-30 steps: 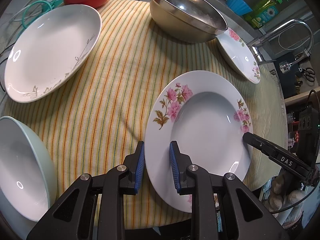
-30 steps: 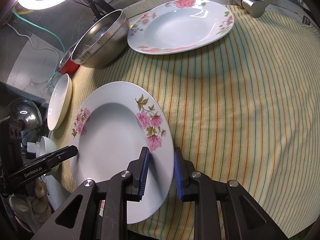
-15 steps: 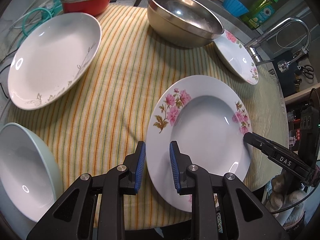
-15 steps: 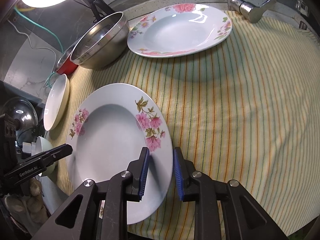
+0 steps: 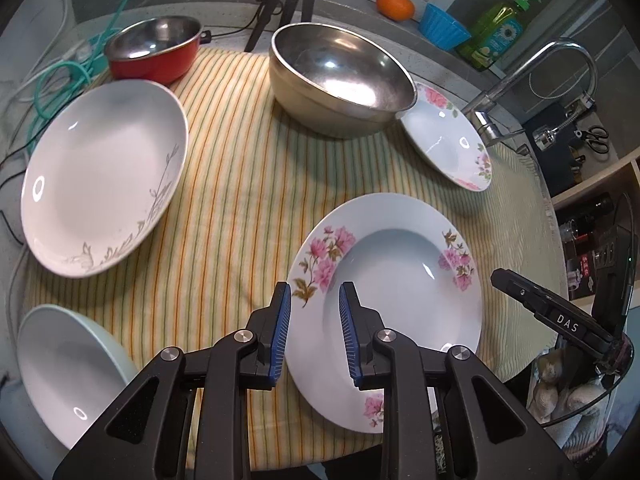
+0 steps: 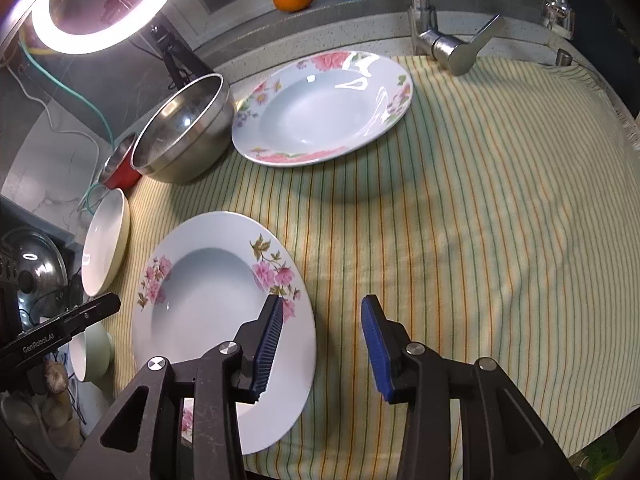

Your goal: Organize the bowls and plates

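- My left tool (image 5: 314, 336) is clamped on the near left rim of the pink-flowered plate (image 5: 400, 280), one blue pad over the well and the other outside the edge
- My right tool (image 6: 322, 344) is letting go: its jaws are opening, with the plate's opposite rim between them; the inner pad hangs over the flowered rim and the outer pad stands over the striped cloth (image 6: 480, 200)
- The plate sits at the near edge of the cloth-covered counter; I cannot tell whether it is resting on the cloth or just clear of it
- A second flowered plate (image 6: 320, 108) lies at the far side by the tap (image 6: 448, 48), its rim touching or tucked under the steel bowl (image 5: 340, 80)
- A red pot (image 5: 156, 56) stands beyond, a plain white dish (image 5: 100, 184) lies well to the left, and a pale green bowl (image 5: 60, 368) sits at the near left corner
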`<action>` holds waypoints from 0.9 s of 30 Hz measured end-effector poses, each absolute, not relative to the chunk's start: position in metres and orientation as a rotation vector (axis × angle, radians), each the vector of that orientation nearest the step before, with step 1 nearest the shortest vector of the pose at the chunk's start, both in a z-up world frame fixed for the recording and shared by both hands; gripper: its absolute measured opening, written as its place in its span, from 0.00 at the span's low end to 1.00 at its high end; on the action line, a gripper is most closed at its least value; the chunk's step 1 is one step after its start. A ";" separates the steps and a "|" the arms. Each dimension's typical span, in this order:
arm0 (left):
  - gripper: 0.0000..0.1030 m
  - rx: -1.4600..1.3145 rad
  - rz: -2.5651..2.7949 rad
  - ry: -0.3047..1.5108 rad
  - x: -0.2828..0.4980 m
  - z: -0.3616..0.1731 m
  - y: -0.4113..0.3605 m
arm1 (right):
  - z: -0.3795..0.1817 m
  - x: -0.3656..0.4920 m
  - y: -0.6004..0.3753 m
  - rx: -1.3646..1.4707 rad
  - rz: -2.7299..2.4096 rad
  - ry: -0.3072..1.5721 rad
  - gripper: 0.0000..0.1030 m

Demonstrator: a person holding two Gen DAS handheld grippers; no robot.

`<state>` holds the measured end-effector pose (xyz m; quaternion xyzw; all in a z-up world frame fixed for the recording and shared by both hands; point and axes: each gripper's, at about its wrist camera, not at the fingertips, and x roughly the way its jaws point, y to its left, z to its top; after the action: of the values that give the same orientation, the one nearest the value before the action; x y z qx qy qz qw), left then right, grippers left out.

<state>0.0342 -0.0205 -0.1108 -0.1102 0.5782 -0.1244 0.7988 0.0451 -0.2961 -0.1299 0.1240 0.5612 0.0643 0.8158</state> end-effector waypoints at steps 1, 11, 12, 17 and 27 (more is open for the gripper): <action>0.22 -0.235 -0.275 1.236 0.036 -0.109 -0.021 | -0.128 0.044 -0.296 0.262 0.129 1.184 0.40; 0.22 -0.234 -0.332 1.204 0.052 -0.096 -0.027 | -0.100 0.055 -0.302 0.237 0.086 1.074 0.50; 0.22 -0.237 -0.328 1.203 0.053 -0.095 -0.028 | -0.098 0.057 -0.303 0.234 0.086 1.071 0.50; 0.22 -0.293 -0.294 1.181 0.058 -0.092 -0.039 | -0.097 0.084 -0.320 0.207 0.095 1.092 0.50; 0.22 -0.453 -0.208 1.145 0.073 -0.104 -0.091 | -0.098 0.138 -0.350 0.114 0.253 1.114 0.50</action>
<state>0.0725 -0.0913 -0.1037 -0.2121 0.5358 -0.0972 0.8114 0.1382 -0.3502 -0.0980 0.0540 0.5268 0.1199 0.8397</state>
